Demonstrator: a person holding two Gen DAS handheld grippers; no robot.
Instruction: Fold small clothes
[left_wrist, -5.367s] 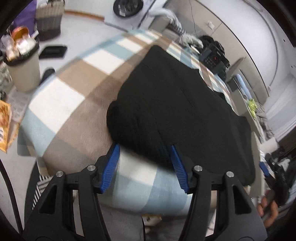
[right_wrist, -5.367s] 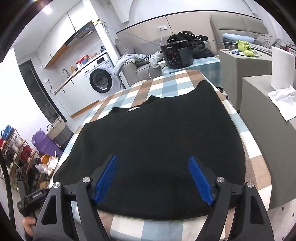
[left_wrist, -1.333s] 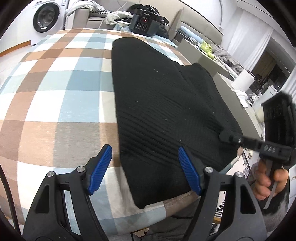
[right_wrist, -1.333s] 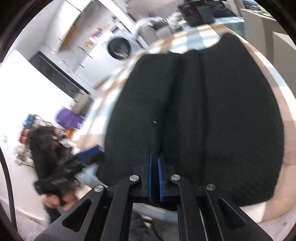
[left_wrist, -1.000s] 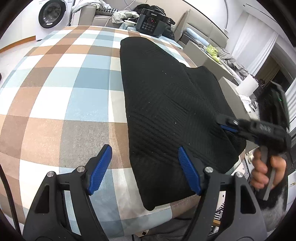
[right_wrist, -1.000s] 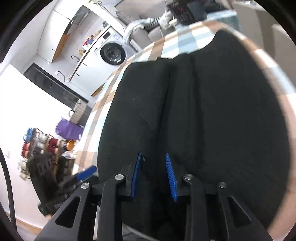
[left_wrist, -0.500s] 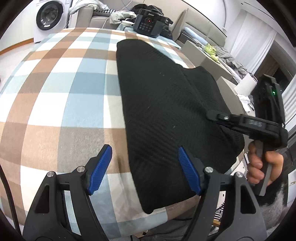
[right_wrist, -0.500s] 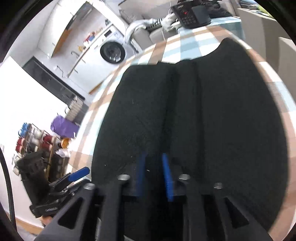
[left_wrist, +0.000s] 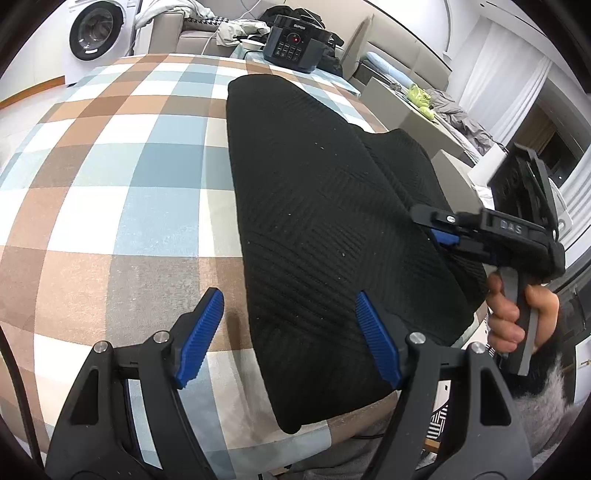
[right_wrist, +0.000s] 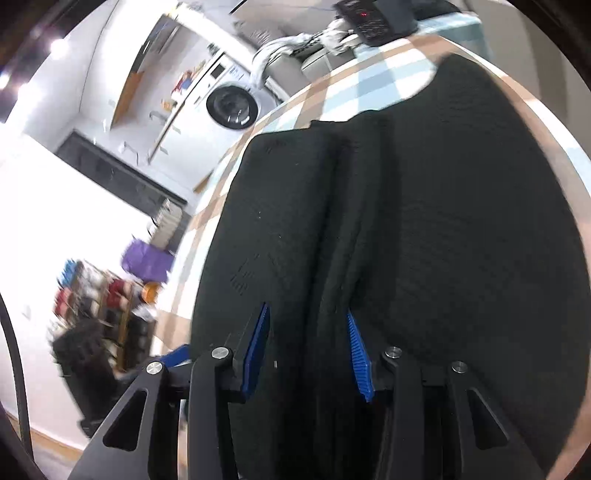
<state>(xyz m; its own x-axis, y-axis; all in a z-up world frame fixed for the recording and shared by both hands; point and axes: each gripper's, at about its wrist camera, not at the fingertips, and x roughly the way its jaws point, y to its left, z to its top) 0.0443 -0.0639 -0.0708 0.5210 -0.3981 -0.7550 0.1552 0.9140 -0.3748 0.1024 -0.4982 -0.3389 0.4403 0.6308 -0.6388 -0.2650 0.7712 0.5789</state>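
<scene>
A black knitted garment (left_wrist: 325, 206) lies folded lengthwise on the checked tablecloth (left_wrist: 122, 177). My left gripper (left_wrist: 290, 334) stands open just above the cloth, and the garment's near left edge runs between its blue pads without touching them. At the garment's right edge a hand (left_wrist: 517, 314) holds my right gripper (left_wrist: 441, 230). In the right wrist view my right gripper (right_wrist: 306, 350) has its jaws opening. A raised ridge of the black garment (right_wrist: 443, 221) lies between the pads, which stand clear of it.
A black multicooker (left_wrist: 295, 48) stands beyond the table's far edge, with a washing machine (left_wrist: 92, 33) at the back left. Grey boxes (left_wrist: 402, 99) stand close to the table's right side. A cluttered shelf (right_wrist: 92, 295) is on the left.
My right gripper, shut on the garment's fold a second ago, has spread its jaws and let the fold lie. The left gripper has stayed open and hardly moved.
</scene>
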